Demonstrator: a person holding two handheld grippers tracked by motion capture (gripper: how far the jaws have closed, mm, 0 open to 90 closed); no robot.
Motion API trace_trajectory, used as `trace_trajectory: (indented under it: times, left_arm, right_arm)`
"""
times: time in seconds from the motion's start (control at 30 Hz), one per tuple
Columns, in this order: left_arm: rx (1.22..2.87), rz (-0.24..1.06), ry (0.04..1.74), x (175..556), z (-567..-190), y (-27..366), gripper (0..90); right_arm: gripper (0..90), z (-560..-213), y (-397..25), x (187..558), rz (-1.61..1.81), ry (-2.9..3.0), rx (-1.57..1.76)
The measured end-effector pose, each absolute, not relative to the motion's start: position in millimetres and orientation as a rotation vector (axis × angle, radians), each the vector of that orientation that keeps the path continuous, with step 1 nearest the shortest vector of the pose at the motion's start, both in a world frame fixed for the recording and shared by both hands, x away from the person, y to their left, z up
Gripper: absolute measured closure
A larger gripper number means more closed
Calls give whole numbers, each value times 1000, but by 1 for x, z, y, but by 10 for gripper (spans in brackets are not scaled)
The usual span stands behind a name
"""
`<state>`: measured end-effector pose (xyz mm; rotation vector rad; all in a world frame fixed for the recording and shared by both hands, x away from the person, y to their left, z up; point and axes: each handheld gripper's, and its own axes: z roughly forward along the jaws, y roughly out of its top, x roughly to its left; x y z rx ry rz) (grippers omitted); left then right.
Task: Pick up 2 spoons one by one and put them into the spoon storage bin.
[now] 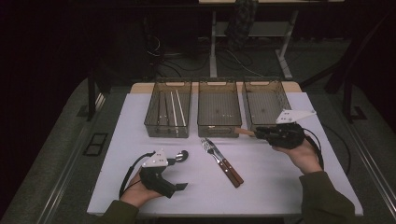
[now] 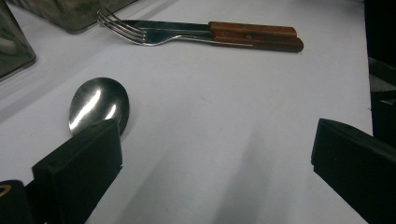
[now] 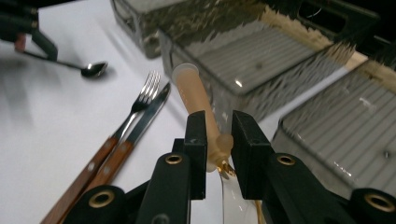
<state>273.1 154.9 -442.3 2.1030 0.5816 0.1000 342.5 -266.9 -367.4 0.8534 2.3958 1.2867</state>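
My right gripper (image 1: 259,132) (image 3: 219,135) is shut on a tan-handled utensil (image 1: 243,131) (image 3: 191,88). It holds the utensil above the table in front of the right bin (image 1: 267,84), handle pointing left. Below the jaws, the utensil's clear amber end is partly hidden. A steel spoon (image 1: 182,155) (image 2: 98,102) lies on the white table. My left gripper (image 1: 180,172) (image 2: 215,154) stands wide open beside it. One jaw sits over the spoon's handle, with nothing between the jaws. A fork (image 1: 212,151) (image 2: 140,33) and a knife (image 1: 229,170) (image 2: 252,29) with wooden handles lie side by side mid-table.
Three clear bins stand in a row at the back. The left bin (image 1: 167,129) holds a few long thin sticks, and the middle bin (image 1: 218,128) looks bare. The white table top (image 1: 271,186) ends near my forearms. Beyond the table are desk legs and cables.
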Motion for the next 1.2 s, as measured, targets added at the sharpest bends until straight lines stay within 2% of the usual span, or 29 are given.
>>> trace_trajectory:
  times: [0.4, 1.03, 1.1, 1.2]
  left_arm:
    - [2100, 95, 576, 273, -442, 155, 3]
    - [2090, 88, 570, 273, -441, 155, 3]
    - [2090, 90, 568, 273, -441, 155, 3]
    - [2086, 88, 568, 273, -441, 155, 3]
  right_arm:
    - [766, -354, -227, 388, 1307, 2391, 892]
    - [757, -369, -164, 441, 1174, 2509, 960]
    - [736, -374, -160, 445, 1152, 2536, 976]
    - [564, -378, -157, 448, 1162, 2519, 996]
